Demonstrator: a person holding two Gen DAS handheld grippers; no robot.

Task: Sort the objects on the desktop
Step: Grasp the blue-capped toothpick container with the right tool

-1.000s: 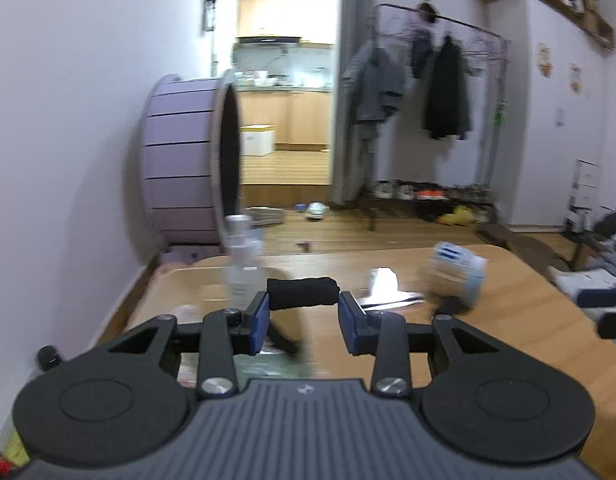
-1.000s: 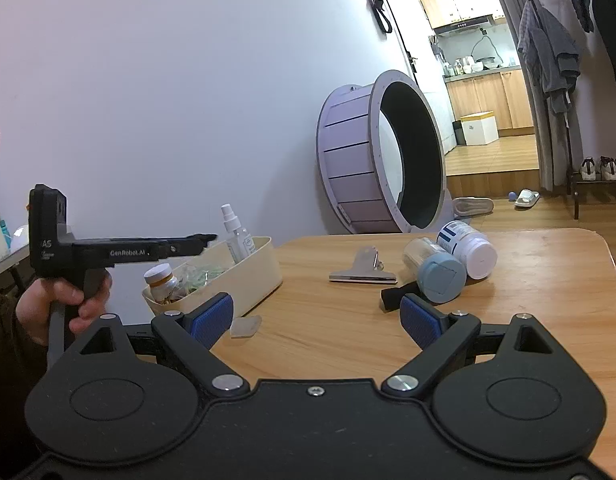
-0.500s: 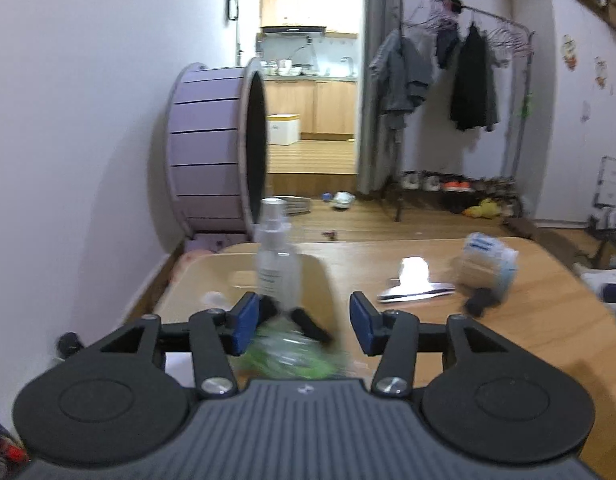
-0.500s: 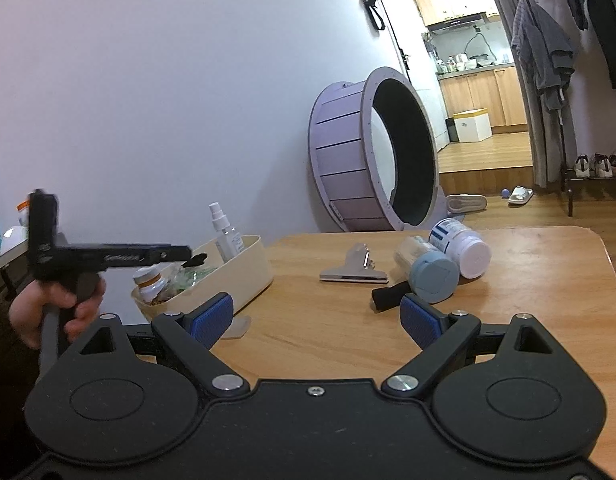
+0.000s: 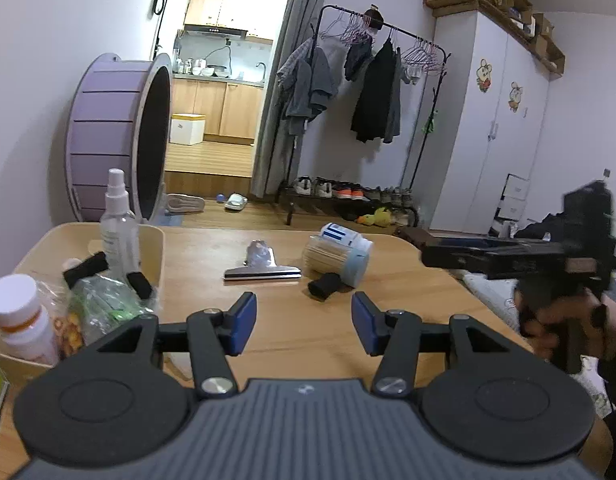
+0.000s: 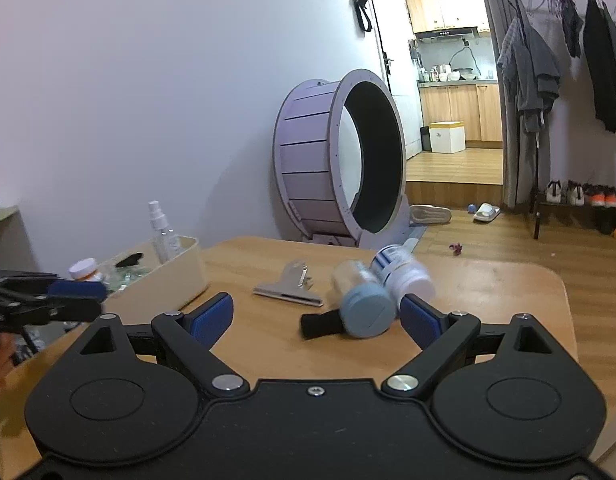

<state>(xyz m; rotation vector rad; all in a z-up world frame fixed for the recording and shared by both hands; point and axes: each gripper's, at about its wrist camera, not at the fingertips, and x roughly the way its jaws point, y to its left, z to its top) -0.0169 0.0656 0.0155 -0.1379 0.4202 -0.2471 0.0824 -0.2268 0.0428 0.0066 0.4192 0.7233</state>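
A cream bin [image 5: 154,240] at the table's left holds a spray bottle [image 5: 119,224], a white pill bottle [image 5: 18,312], a green packet [image 5: 104,304] and two small black rolls [image 5: 139,285]. On the table lie a metal clip [image 5: 262,268], a jar with a blue-grey lid [image 6: 361,306], a white bottle [image 6: 401,274] and one black roll [image 6: 319,324]. My left gripper [image 5: 304,324] is open and empty, right of the bin. My right gripper [image 6: 315,316] is open and empty, just short of the jar and roll.
The wooden table [image 6: 487,292] ends at a rounded far right corner. A purple wheel [image 6: 339,160] stands on the floor beyond it by the wall. A clothes rack [image 5: 371,92] and shoes stand further back.
My left gripper let go of a black roll into the bin, opened wide and swung right. My right gripper moved closer to the jar and roll.
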